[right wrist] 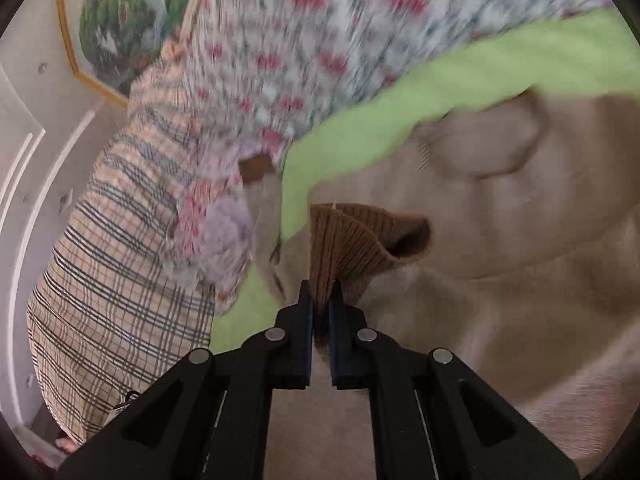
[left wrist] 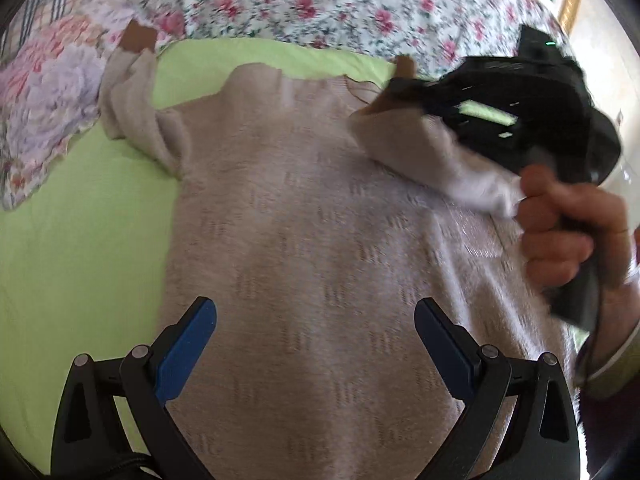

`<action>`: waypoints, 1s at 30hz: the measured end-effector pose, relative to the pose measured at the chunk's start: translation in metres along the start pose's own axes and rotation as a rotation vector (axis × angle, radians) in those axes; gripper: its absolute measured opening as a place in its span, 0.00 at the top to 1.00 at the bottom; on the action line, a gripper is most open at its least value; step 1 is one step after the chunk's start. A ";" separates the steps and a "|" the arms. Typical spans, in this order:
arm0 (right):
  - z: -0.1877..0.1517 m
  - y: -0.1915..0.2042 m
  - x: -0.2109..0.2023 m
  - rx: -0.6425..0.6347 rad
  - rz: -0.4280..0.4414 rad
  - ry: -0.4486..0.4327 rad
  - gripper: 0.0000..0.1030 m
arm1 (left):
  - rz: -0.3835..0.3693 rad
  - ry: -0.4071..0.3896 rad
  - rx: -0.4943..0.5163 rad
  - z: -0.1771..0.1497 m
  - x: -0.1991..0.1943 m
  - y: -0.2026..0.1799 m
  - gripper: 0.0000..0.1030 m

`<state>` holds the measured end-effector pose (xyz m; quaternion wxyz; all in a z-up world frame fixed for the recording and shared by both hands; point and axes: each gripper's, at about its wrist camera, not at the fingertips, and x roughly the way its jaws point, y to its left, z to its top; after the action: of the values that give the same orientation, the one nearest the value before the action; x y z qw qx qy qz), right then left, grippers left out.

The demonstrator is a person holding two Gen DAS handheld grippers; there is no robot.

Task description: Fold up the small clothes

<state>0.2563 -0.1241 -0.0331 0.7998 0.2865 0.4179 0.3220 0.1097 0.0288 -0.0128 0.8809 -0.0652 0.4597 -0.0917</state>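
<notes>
A small beige knit sweater (left wrist: 304,216) lies flat on a light green cloth (left wrist: 80,240). Its left sleeve (left wrist: 132,104) lies bent at the upper left, with a brown cuff (left wrist: 138,38). My left gripper (left wrist: 316,320) is open and empty over the sweater's lower body. My right gripper (right wrist: 322,300) is shut on the brown ribbed cuff (right wrist: 352,240) of the right sleeve (left wrist: 408,136) and holds it lifted over the sweater's body. In the left wrist view the right gripper (left wrist: 394,92) is at the upper right, held by a hand.
A floral bedspread (left wrist: 320,0) lies beyond the green cloth. A plaid pillow (right wrist: 112,280) and a floral pillow (left wrist: 44,112) sit at the left. A gold-framed picture (right wrist: 112,20) hangs on the wall.
</notes>
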 end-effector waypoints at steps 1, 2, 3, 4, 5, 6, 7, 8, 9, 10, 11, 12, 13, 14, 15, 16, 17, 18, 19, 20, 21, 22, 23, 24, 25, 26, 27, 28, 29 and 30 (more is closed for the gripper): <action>0.000 0.000 0.008 0.002 -0.002 0.014 0.93 | -0.009 0.003 -0.016 0.002 0.002 0.006 0.03; -0.001 0.000 0.022 0.007 -0.003 0.040 0.93 | -0.020 0.005 -0.028 0.004 0.004 0.010 0.03; -0.002 -0.001 0.035 0.008 -0.001 0.067 0.93 | -0.038 0.007 -0.047 0.006 0.006 0.016 0.03; -0.003 -0.004 0.039 0.011 -0.006 0.084 0.91 | -0.053 0.009 -0.065 0.009 0.009 0.020 0.03; -0.004 -0.006 0.043 0.019 -0.018 0.093 0.89 | -0.069 0.013 -0.083 0.012 0.012 0.024 0.03; -0.005 -0.010 0.044 0.039 -0.032 0.103 0.87 | -0.092 0.018 -0.100 0.016 0.017 0.028 0.03; -0.003 -0.014 0.042 0.060 -0.031 0.109 0.83 | -0.109 0.025 -0.115 0.020 0.021 0.031 0.03; -0.002 -0.020 0.037 0.086 -0.025 0.104 0.70 | -0.126 0.033 -0.130 0.025 0.026 0.033 0.03; 0.000 -0.026 0.027 0.104 -0.022 0.078 0.57 | -0.149 0.040 -0.145 0.031 0.031 0.035 0.03; -0.001 -0.026 0.020 0.109 -0.024 0.059 0.53 | -0.167 0.043 -0.157 0.036 0.036 0.035 0.03; -0.004 -0.028 0.007 0.111 -0.027 0.031 0.52 | -0.184 0.046 -0.167 0.043 0.043 0.036 0.03; -0.007 -0.032 -0.009 0.116 -0.024 0.001 0.52 | -0.207 0.049 -0.176 0.051 0.050 0.035 0.03; -0.010 -0.032 -0.016 0.123 -0.022 -0.009 0.52 | -0.226 0.052 -0.182 0.057 0.057 0.033 0.03; -0.013 -0.035 -0.029 0.138 -0.025 -0.024 0.52 | -0.241 0.058 -0.189 0.064 0.065 0.030 0.03; -0.018 -0.037 -0.043 0.140 -0.032 -0.045 0.52 | -0.243 0.069 -0.190 0.072 0.078 0.027 0.03; -0.022 -0.035 -0.053 0.135 -0.042 -0.065 0.52 | -0.237 0.083 -0.186 0.078 0.089 0.024 0.03; -0.027 -0.035 -0.064 0.129 -0.050 -0.081 0.52 | -0.223 0.097 -0.182 0.081 0.098 0.022 0.03; -0.032 -0.034 -0.074 0.125 -0.060 -0.098 0.52 | -0.198 0.109 -0.176 0.082 0.107 0.020 0.03; -0.039 -0.037 -0.090 0.130 -0.081 -0.125 0.52 | -0.182 0.103 -0.168 0.084 0.114 0.019 0.05; -0.045 -0.039 -0.102 0.134 -0.094 -0.144 0.52 | -0.172 0.083 -0.158 0.084 0.115 0.018 0.09; -0.047 -0.041 -0.112 0.137 -0.106 -0.161 0.52 | -0.160 0.052 -0.137 0.086 0.114 0.017 0.13; -0.051 -0.045 -0.125 0.140 -0.129 -0.184 0.52 | -0.155 0.030 -0.114 0.088 0.114 0.015 0.32; -0.055 -0.050 -0.141 0.144 -0.164 -0.212 0.52 | -0.163 0.017 -0.092 0.089 0.114 0.014 0.66; -0.058 -0.055 -0.156 0.147 -0.199 -0.240 0.52 | -0.188 0.020 -0.078 0.091 0.115 0.013 0.88; -0.058 -0.057 -0.164 0.148 -0.219 -0.256 0.52 | -0.209 0.023 -0.073 0.095 0.115 0.013 0.95; -0.058 -0.061 -0.178 0.147 -0.259 -0.284 0.52 | -0.211 -0.002 -0.066 0.097 0.109 0.012 0.95; -0.058 -0.064 -0.190 0.146 -0.292 -0.307 0.52 | -0.206 -0.057 -0.054 0.102 0.096 0.011 0.95; -0.057 -0.069 -0.202 0.145 -0.334 -0.329 0.52 | -0.197 -0.101 -0.041 0.104 0.086 0.012 0.94; -0.055 -0.077 -0.214 0.149 -0.402 -0.348 0.52 | -0.176 -0.110 -0.034 0.104 0.084 0.013 0.93; -0.053 -0.081 -0.219 0.153 -0.434 -0.350 0.52 | -0.140 -0.094 -0.017 0.105 0.089 0.016 0.93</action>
<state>0.1363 -0.3305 -0.0118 0.8860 0.3011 0.3482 0.0564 0.2472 0.0274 -0.0276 0.8924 -0.1088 0.4128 -0.1462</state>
